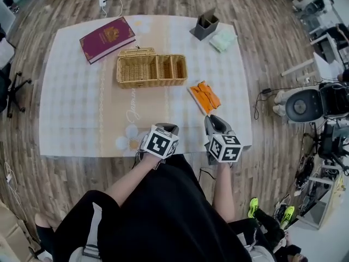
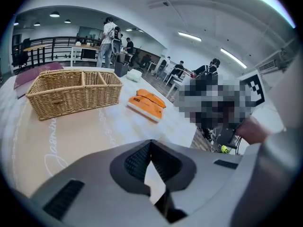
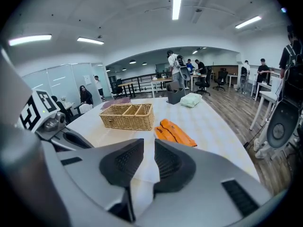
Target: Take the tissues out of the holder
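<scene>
The dark grey holder [image 1: 206, 25] stands at the table's far right, and a pale green bundle of tissues [image 1: 222, 40] lies on the cloth just beside it. Both show small and far off in the right gripper view: the holder [image 3: 175, 96] and the tissues [image 3: 191, 100]. My left gripper [image 1: 167, 127] hovers over the table's near edge; its tips [image 2: 150, 143] meet with nothing between them. A little to its right, my right gripper [image 1: 214, 122] keeps a narrow empty gap between its jaws [image 3: 149, 145]. Both grippers are well short of the holder.
A wicker basket [image 1: 151, 68] with compartments sits mid-table. A dark red book [image 1: 107, 38] lies at the far left. An orange flat item [image 1: 204, 96] lies ahead of my right gripper. People and desks fill the room beyond; chairs and cables stand around the table.
</scene>
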Motion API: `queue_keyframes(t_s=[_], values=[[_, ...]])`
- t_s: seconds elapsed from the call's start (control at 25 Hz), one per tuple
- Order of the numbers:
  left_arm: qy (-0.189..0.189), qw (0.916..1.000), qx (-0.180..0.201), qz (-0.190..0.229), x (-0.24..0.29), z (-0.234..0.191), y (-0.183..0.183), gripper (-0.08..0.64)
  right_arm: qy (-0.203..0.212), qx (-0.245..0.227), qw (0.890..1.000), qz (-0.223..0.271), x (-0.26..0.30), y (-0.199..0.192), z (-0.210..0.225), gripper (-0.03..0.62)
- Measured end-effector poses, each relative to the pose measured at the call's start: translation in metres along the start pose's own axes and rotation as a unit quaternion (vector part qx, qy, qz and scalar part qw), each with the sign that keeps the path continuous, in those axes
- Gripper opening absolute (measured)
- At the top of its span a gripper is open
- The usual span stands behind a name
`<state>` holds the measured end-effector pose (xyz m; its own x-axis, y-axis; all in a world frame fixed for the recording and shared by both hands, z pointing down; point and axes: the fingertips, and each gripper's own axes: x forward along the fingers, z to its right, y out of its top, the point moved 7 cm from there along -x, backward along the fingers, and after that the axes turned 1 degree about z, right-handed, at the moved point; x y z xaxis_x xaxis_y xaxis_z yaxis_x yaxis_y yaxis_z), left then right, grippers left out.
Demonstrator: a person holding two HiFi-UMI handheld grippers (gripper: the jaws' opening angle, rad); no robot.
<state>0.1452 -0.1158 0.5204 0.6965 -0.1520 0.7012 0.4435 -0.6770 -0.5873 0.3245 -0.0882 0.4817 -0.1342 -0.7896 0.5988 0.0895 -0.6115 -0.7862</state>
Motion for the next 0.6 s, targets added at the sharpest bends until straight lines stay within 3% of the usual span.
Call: queue_keyframes(t_s=[0.16, 0.6], values=[[-0.020, 0.9997, 0.015, -0.006, 0.005, 0.005, 0.002, 0.000, -0.014, 0.003, 1.000, 0.007, -0.016, -0.009, -0.006, 0.070], [-0.060, 0.9955, 0.064, -0.037, 0.021, 0.031, -0.006, 0.000, 0.001, 0.060, 0.998, -0.019, -0.040, -0.057, -0.036, 0.015]])
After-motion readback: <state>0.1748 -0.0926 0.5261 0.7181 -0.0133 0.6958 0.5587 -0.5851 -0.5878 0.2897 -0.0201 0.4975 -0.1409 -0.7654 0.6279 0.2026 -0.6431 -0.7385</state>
